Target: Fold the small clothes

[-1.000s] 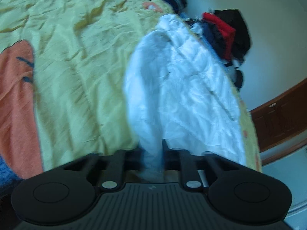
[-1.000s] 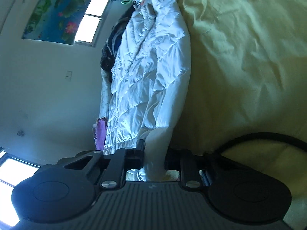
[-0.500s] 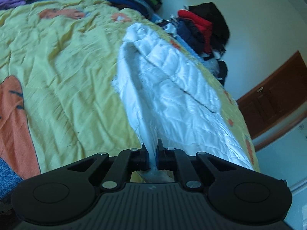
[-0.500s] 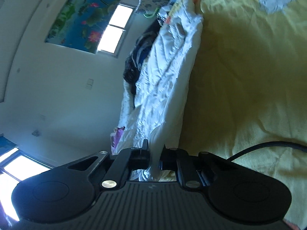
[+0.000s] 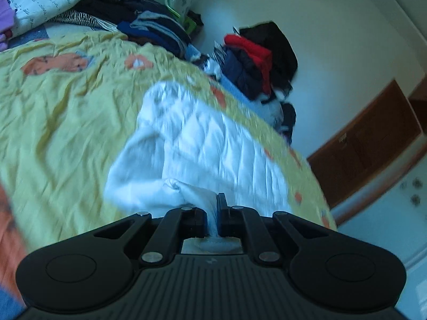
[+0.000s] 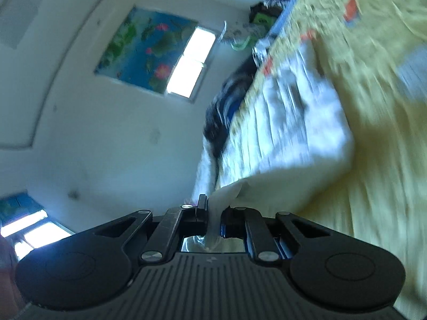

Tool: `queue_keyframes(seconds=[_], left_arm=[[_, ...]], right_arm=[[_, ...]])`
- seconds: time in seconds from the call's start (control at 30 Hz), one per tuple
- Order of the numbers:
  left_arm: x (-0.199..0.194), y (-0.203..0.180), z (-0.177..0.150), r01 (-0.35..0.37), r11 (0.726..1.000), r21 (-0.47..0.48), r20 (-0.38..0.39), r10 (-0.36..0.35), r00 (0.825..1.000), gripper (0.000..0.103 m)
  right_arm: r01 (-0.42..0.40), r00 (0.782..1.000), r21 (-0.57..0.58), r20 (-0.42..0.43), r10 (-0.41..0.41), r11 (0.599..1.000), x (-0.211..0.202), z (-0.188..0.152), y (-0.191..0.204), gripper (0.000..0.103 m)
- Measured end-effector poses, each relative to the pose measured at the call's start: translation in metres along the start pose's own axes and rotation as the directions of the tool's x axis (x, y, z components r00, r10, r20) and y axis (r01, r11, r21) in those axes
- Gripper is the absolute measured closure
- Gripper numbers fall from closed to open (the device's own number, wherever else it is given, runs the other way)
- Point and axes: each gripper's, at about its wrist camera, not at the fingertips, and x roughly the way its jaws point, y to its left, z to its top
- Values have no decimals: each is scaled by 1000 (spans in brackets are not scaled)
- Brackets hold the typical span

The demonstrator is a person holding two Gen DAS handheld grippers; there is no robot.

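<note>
The white garment (image 5: pixel 213 144) looks like quilted, slightly shiny cloth on a matt, crinkled yellow bedspread (image 5: pixel 66 122).

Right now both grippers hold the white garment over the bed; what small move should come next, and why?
Probably carry the held edge forward and lower it onto the far part. The left gripper and right gripper are each shut on the white garment, whose near part is lifted while the rest lies on the yellow bedspread.

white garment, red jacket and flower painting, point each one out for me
white garment (image 5: pixel 213 144), left wrist view, quilted middle panel
red jacket (image 5: pixel 253 50), left wrist view, top fold on the pile
flower painting (image 6: pixel 144 53), right wrist view, centre of the picture
</note>
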Motion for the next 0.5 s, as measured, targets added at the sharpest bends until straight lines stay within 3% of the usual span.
queue_keyframes(seconds=[0.23,0.5], left_arm=[[74,-5,79,-73,997,-33,52,74,996,97],[187,6,157,-204,976,-70,71,209,975,97]], right_arm=[[-36,995,62,91,31,997,80,103,-29,89],[30,993,130,107,-44,991,172,199,-87,89]])
